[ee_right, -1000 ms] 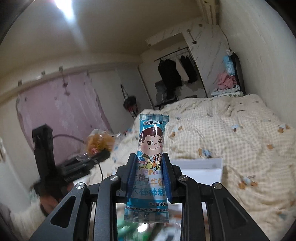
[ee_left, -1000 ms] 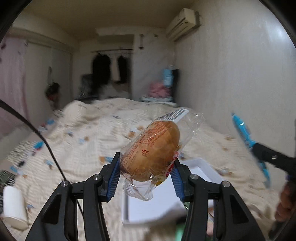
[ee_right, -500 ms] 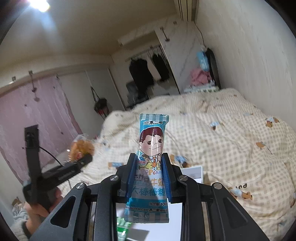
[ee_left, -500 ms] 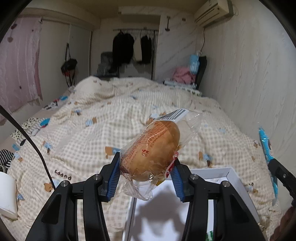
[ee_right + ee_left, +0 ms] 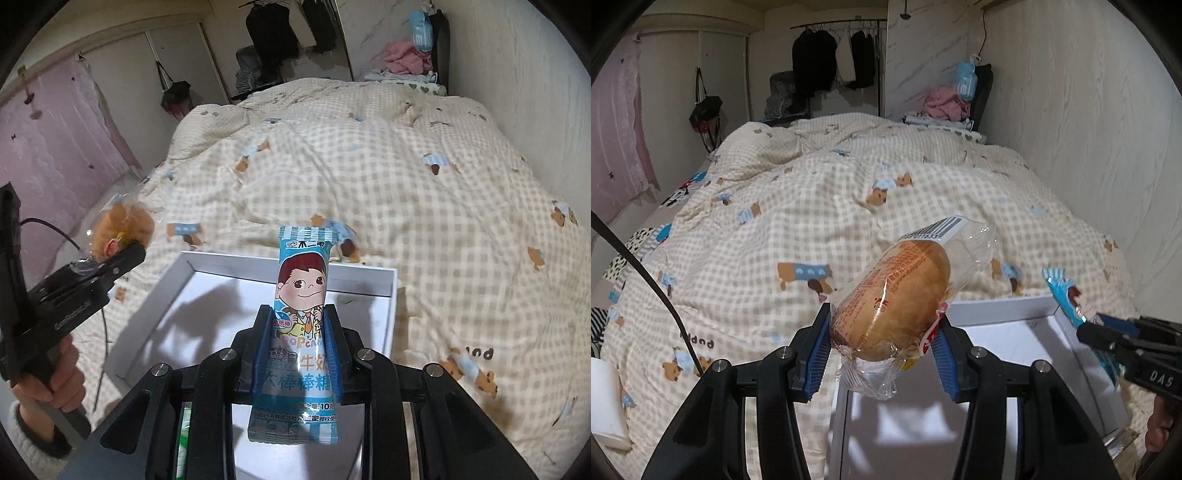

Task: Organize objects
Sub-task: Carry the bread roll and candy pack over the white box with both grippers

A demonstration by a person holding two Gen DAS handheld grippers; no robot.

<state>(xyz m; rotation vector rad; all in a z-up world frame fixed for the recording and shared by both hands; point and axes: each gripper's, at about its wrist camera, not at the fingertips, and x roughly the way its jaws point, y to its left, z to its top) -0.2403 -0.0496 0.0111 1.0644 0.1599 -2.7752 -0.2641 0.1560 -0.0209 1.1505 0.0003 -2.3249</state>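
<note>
Though split across two wrist views, adds up to a short count: two grippers, two wrapped snacks, one white tray [image 5: 159,295], one checked bear-print duvet [image 5: 812,203] underneath it. Left gripper [image 5: 884,317]: clamped on one bread roll in clear wrap [image 5: 897,295], blue pads pressing its lower sides, barcode end tilted up and away, close to the tray's left rim; whether over the rim or just outside it, cannot tell. Right gripper [image 5: 297,310]: nearly closed, pinching one blue pop-candy packet [image 5: 301,280] with a cartoon face, upright between the pads, above the tray's bare floor. Seen from the left wrist only: one black cable [image 5: 646,280] curving across the duvet, one white roll-like thing [image 5: 605,402] at the left edge, and the candy packet edge-on in the other tool at the right border. Seen from the right wrist only: one hand [image 5: 48,384] with a pale cuff wrapped round the left tool's handle, the bread roll blurred and side-on, one pink curtain [image 5: 55,129], a green scrap [image 5: 184,435] below the gripper body, too hidden to name, and the tray's left and far walls together. Shared by both: one clothes rail with dark garments [image 5: 834,48] and one pink heap [image 5: 943,103] past the bed's far end.
</note>
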